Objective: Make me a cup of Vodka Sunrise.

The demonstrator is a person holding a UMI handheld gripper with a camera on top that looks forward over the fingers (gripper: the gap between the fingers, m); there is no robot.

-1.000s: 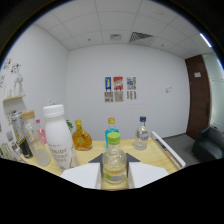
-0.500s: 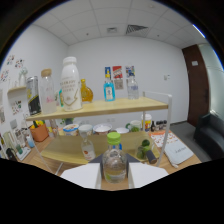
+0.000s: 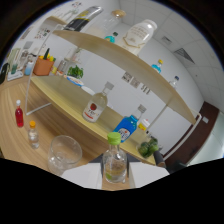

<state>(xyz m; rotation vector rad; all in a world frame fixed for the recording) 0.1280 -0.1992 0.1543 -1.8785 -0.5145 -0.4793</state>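
Note:
A small clear bottle with a green cap [image 3: 114, 156] sits between my white fingers [image 3: 82, 176] and tilts with the view. My gripper [image 3: 115, 173] is shut on it. Just ahead of the fingers, slightly left, an empty clear glass [image 3: 65, 150] stands on the wooden table [image 3: 20, 150]. Beyond it on the lower shelf are a clear bottle with a red label [image 3: 95, 106] and a blue bottle [image 3: 126, 127]. A little red bottle [image 3: 19, 115] and a tiny orange-capped bottle [image 3: 33, 134] stand on the table to the left.
A two-level wooden shelf [image 3: 100, 47] runs behind the table. A white bottle [image 3: 139, 34] and other bottles stand on top. An orange pot with a plant [image 3: 44, 65] and green leaves [image 3: 149, 147] sit on the lower level. A dark door [image 3: 192, 140] is far right.
The view has dropped from the top shelf to table height and rolled sideways. The glass has come close ahead of the fingers. The green-capped bottle stays in the grip.

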